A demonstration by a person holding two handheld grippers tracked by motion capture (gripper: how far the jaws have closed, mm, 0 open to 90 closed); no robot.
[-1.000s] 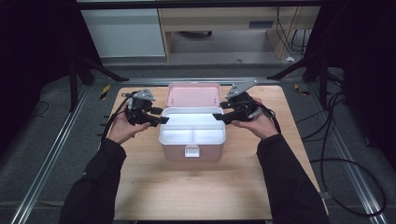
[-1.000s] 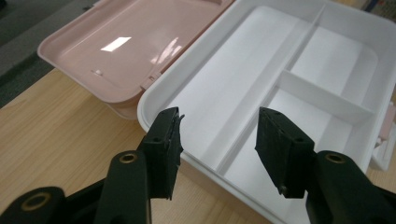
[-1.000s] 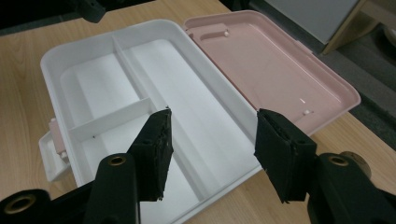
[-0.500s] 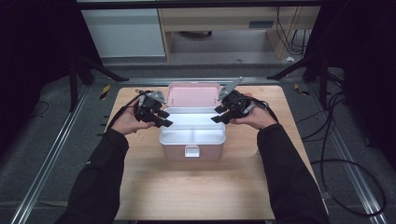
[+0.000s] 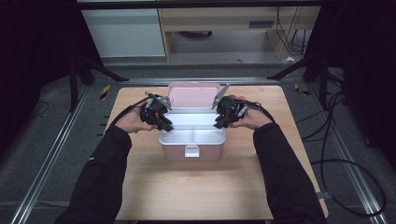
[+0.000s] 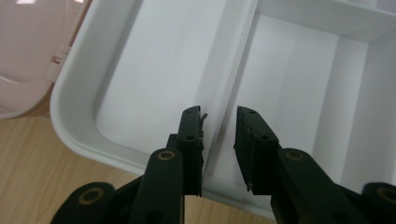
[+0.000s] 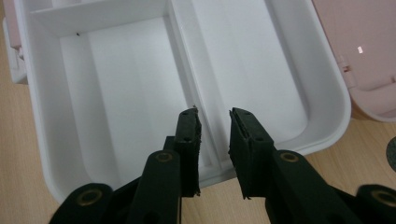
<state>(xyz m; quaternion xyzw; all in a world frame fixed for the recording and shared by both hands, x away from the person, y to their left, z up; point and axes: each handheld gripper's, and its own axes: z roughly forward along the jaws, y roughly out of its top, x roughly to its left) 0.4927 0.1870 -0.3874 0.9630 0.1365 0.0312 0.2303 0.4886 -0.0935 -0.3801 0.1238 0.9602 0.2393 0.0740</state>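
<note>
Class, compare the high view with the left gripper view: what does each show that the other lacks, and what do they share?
High view, not the left gripper view: the person's sleeves, the box's front latch, and the floor around the table.

Left gripper view, not the high view: the left gripper has its fingers astride the tray's dividing ridge. They have just been closing, and the ridge between them is not visibly pinched.

Shared: the white tray, the pink lid and the wooden tabletop.

Pink box [image 5: 191, 151], lid [image 5: 193, 94] upright, holds white divided tray [image 5: 192, 135].
</note>
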